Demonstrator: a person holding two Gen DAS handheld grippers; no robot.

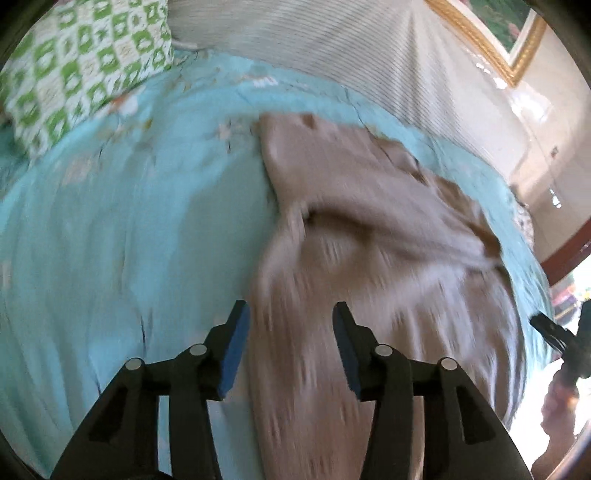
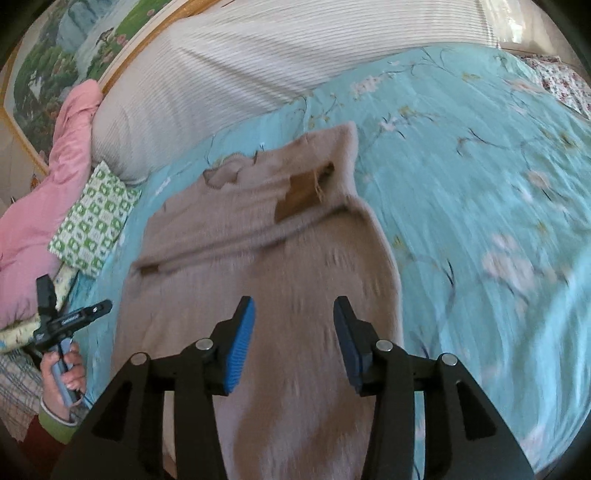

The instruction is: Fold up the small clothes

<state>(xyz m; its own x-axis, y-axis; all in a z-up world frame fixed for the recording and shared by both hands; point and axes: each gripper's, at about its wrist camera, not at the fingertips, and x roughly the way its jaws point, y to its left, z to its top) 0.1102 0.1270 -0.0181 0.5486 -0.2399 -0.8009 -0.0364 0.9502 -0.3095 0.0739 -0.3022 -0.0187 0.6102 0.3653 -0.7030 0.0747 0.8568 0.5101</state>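
Note:
A beige knitted sweater (image 2: 266, 258) lies spread on a turquoise flowered bedspread (image 2: 480, 184), with a sleeve folded across its upper part and brown patches near the top. It also shows in the left wrist view (image 1: 369, 240). My left gripper (image 1: 291, 328) is open and empty above the sweater's left edge. My right gripper (image 2: 293, 325) is open and empty above the sweater's lower middle. In the right wrist view the left gripper (image 2: 66, 314) shows at the far left, held in a hand. In the left wrist view the right gripper (image 1: 554, 332) shows at the far right.
A green-and-white checked pillow (image 1: 74, 66) lies at the head of the bed, also in the right wrist view (image 2: 96, 218). A striped cream headboard cushion (image 2: 258, 66) runs along the back. A pink quilt (image 2: 48, 206) is bunched at the left. A framed picture (image 1: 509, 29) hangs on the wall.

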